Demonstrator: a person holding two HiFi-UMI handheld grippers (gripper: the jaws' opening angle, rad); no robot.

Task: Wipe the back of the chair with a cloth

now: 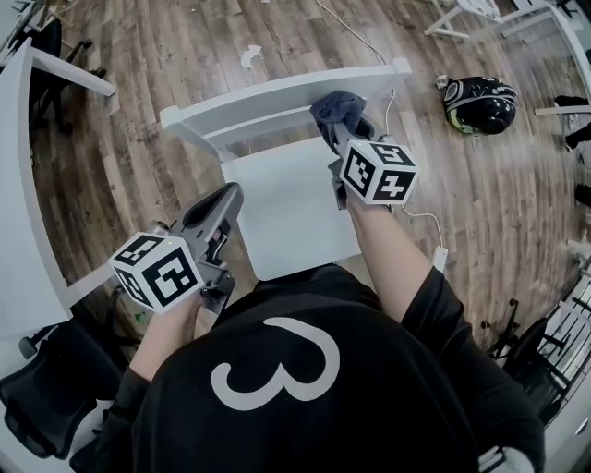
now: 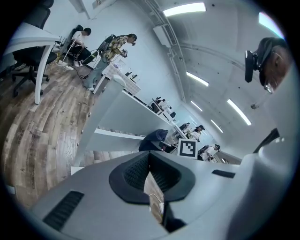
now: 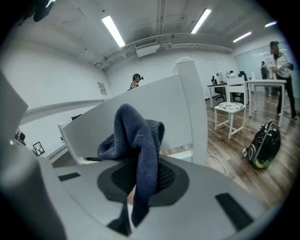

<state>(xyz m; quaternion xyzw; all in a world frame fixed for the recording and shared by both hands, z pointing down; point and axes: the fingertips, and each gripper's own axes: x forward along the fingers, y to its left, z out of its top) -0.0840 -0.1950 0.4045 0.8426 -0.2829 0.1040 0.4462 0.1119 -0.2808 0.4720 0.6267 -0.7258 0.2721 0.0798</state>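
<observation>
The white chair stands in front of me, its back (image 1: 277,100) across the top of the head view and its seat (image 1: 286,212) below. My right gripper (image 1: 346,129) is shut on a dark blue-grey cloth (image 1: 332,108), which is pressed against the right part of the chair back. In the right gripper view the cloth (image 3: 138,136) bunches out of the right gripper (image 3: 140,176) in front of the back panel (image 3: 159,105). My left gripper (image 1: 226,199) hangs by the seat's left edge, shut and holding nothing. The left gripper (image 2: 150,161) looks towards the chair frame (image 2: 101,117) and the cloth (image 2: 154,137).
A white desk (image 1: 18,185) runs along the left, with a black office chair (image 1: 46,388) at lower left. A black bag (image 1: 478,103) lies on the wood floor at right. A white cable (image 1: 420,217) trails beside the chair. White furniture legs (image 1: 462,18) stand at top right.
</observation>
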